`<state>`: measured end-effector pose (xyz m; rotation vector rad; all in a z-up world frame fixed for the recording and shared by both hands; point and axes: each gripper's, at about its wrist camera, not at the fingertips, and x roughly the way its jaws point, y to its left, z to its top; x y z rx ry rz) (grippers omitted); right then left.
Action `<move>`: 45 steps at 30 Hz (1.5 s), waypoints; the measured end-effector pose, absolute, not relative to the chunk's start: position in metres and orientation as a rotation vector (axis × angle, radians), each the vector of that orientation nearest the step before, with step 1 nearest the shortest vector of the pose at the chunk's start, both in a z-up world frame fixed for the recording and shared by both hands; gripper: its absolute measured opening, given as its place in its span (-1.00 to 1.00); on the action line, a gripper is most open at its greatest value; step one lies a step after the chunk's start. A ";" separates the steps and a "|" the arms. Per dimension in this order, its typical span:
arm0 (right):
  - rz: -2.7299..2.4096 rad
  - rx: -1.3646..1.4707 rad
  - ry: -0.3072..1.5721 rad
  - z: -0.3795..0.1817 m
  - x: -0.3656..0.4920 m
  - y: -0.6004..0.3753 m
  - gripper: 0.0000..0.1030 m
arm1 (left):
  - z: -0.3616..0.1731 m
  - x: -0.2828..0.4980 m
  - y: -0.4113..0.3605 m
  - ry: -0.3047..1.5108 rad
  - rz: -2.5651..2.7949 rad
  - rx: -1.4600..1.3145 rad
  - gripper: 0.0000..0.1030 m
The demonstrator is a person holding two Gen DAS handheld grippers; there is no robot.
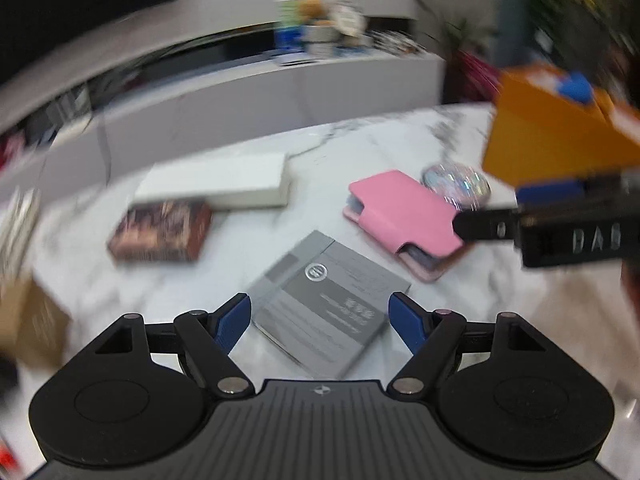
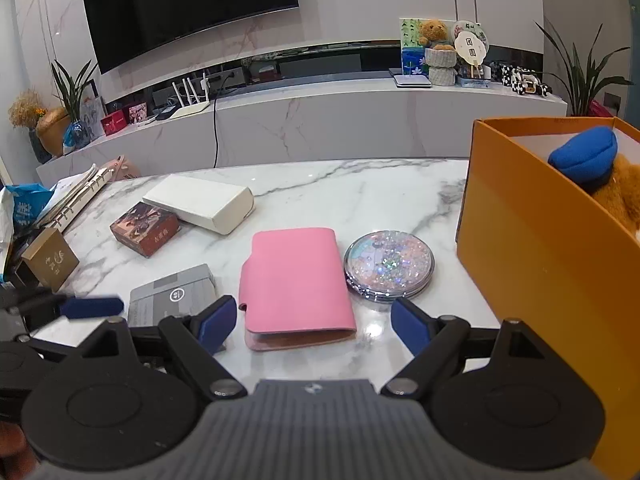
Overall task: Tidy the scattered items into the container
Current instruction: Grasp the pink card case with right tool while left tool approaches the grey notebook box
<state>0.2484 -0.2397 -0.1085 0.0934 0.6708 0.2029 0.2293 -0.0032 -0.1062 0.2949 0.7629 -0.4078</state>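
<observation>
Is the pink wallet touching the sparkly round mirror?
Apart. In the right wrist view a thin strip of marble table shows between the pink leather wallet and the round glittery compact mirror.

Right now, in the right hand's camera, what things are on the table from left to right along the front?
Grey booklet → pink wallet → sparkly round mirror → orange box with the teddy bear inside.

- Bare marble table (image 2: pixel 320 192) is left along the far edge.
- The right edge is blocked by the tall orange box (image 2: pixel 532 240).
- The middle is crowded by the pink wallet (image 2: pixel 294 280) and glitter compact (image 2: pixel 390 266).
</observation>
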 end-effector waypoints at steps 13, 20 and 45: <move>0.246 0.080 0.690 -0.116 0.259 -0.230 0.67 | -0.110 0.273 0.005 0.876 -0.777 0.459 0.81; 0.247 0.082 0.695 -0.119 0.266 -0.224 0.67 | -0.122 0.277 -0.009 0.886 -0.810 0.557 1.00; 0.212 -0.012 0.792 -0.136 0.309 -0.195 0.70 | -0.125 0.274 0.009 0.934 -0.735 0.405 1.00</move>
